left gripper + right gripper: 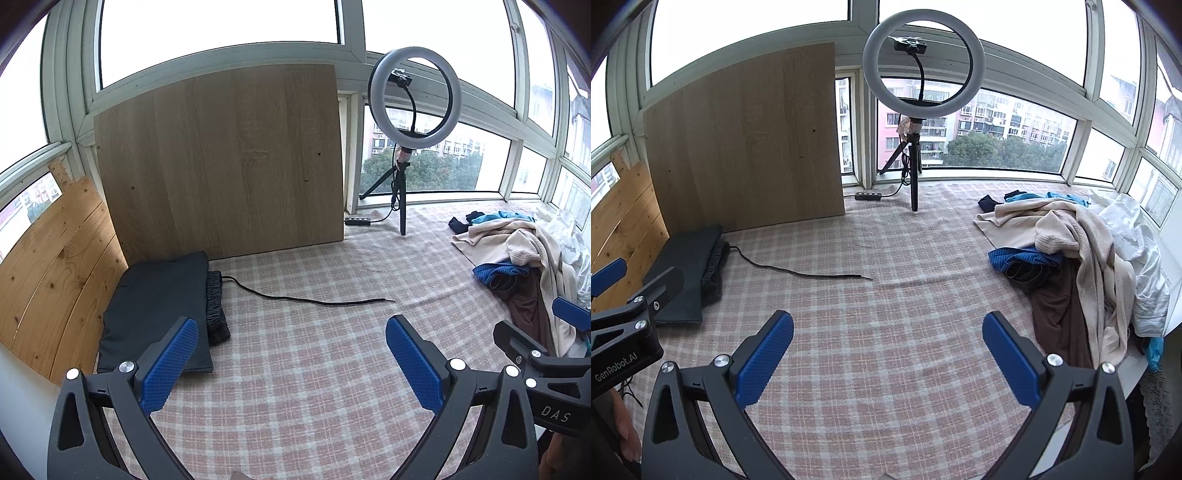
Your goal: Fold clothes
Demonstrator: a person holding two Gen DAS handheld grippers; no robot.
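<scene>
Both tongs stand wide apart w/ nothing between the blue pads: left tongs (291,365), right tongs (888,358), each held low over the bare middle of the checked cloth (886,295) covering the surface. Task items lie in two places. Folded dark garment (155,306): flat, squared, at approx. 9 o'clock in the left wrist view, against the wooden boards; its ribbed waistband sits along the right edge and a black drawstring (306,301) trails out toward centre. Unfolded clothes pile (1071,258): at approx. 3 o'clock in the right wrist view, heaped loosely, w/ a cream knit on top, blue and brown pieces under it, white fabric at the far edge. Handling, judged: all items soft, light, limp; no stiffness, so any piece will sag and drag its neighbours if lifted from the middle. The cream knit looks bulky and stretchy; the white fabric looks smooth and may slip. Recommended hold: pinch a hem, cuff or shoulder seam, one edge per tong, to spread the piece flat. Ring light (919,62) on its tripod stands at 12 o'clock; keep clear of its cable.
</scene>
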